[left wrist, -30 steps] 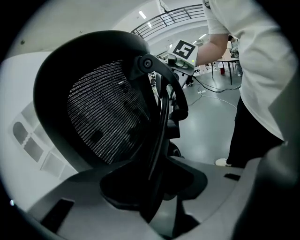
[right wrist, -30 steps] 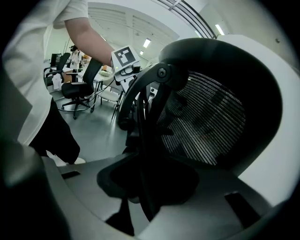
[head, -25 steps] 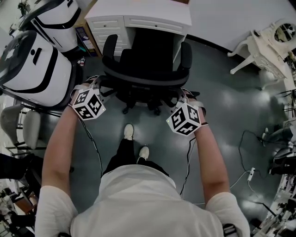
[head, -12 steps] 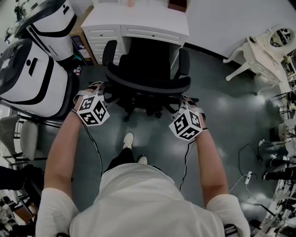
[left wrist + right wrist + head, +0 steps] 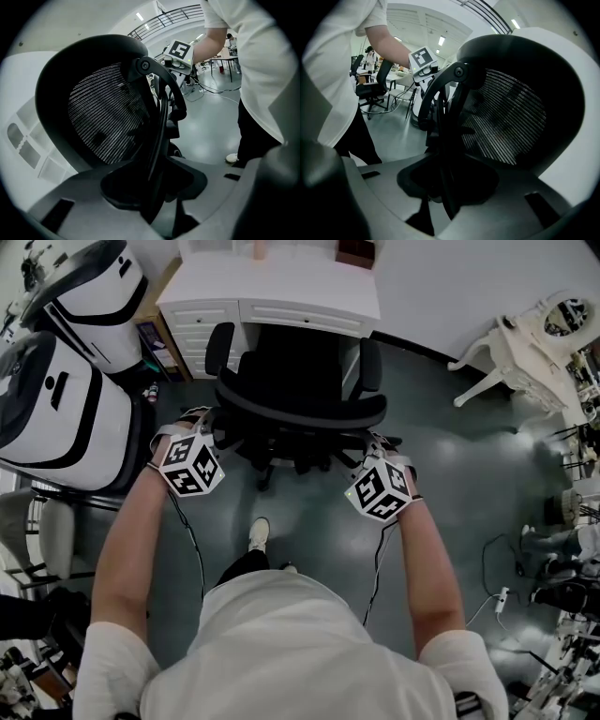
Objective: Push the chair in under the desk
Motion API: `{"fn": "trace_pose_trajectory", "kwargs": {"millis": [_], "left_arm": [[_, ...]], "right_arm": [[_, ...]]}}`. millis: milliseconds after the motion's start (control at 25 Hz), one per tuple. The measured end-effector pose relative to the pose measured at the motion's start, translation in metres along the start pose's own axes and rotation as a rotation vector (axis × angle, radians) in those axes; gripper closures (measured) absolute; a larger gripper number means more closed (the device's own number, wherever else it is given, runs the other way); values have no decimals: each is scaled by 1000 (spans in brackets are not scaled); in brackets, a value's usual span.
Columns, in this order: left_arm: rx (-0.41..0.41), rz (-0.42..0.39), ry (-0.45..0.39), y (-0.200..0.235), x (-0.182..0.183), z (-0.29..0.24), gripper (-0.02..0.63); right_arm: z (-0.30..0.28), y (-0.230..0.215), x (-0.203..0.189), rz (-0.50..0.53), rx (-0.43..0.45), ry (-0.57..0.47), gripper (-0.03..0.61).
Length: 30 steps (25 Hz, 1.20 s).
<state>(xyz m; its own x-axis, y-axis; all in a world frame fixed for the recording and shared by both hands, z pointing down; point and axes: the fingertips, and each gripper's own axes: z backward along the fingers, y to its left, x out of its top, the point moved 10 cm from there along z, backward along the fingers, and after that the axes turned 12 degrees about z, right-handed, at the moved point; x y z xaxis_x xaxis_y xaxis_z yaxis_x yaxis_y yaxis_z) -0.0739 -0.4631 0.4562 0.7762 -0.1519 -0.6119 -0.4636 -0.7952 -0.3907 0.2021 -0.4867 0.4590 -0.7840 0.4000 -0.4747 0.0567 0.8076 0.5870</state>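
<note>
Nearest to us in the head view is our white shirt [image 5: 281,643], with both bare arms reaching forward. One shoe [image 5: 260,533] shows on the dark grey floor [image 5: 309,521] just ahead at 12 o'clock.

At 11 o'clock the left gripper [image 5: 204,432] meets the left end of the chair [image 5: 300,395] backrest. At 1 o'clock the right gripper [image 5: 373,451] meets its right end.

In the left gripper view, the left gripper [image 5: 154,187] has its jaws closed on the black rim of the backrest [image 5: 101,122]. The rim runs down between them, with the mesh to the 10 o'clock side. In the right gripper view, the right gripper [image 5: 445,187] is clamped the same way on the opposite rim. The mesh there lies toward 2 o'clock.

The chair stands at 12 o'clock, between the grippers and the desk [image 5: 272,287]. Its wheeled base [image 5: 281,446] is out on the floor on our side of the backrest. Its two armrests reach up to the desk's front. The seat points into the dark opening under the white top. How far it goes under, we cannot tell.

At 9 to 10 o'clock stand bulky white cases with black bands [image 5: 56,409], close beside the left gripper. At 2 o'clock, well apart from the chair, there is a piece of white carved furniture [image 5: 525,343].
</note>
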Motion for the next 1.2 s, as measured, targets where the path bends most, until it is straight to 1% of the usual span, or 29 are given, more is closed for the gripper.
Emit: {"fn": "trace_pose_trajectory", "kwargs": {"millis": [320,880,1200], "left_arm": [[-5,-8,-1,25,2,-13,453],[-17,-24,-7,64,-6,-30,451],[-26,-35,-14,85,-14,-34,451]], "right_arm": [[-13,-23,-7,-15,6,1,451],[-39,-51,-9,-34,-4,12,451],[-54,-63,-3,-41,-9,17,451]]}}
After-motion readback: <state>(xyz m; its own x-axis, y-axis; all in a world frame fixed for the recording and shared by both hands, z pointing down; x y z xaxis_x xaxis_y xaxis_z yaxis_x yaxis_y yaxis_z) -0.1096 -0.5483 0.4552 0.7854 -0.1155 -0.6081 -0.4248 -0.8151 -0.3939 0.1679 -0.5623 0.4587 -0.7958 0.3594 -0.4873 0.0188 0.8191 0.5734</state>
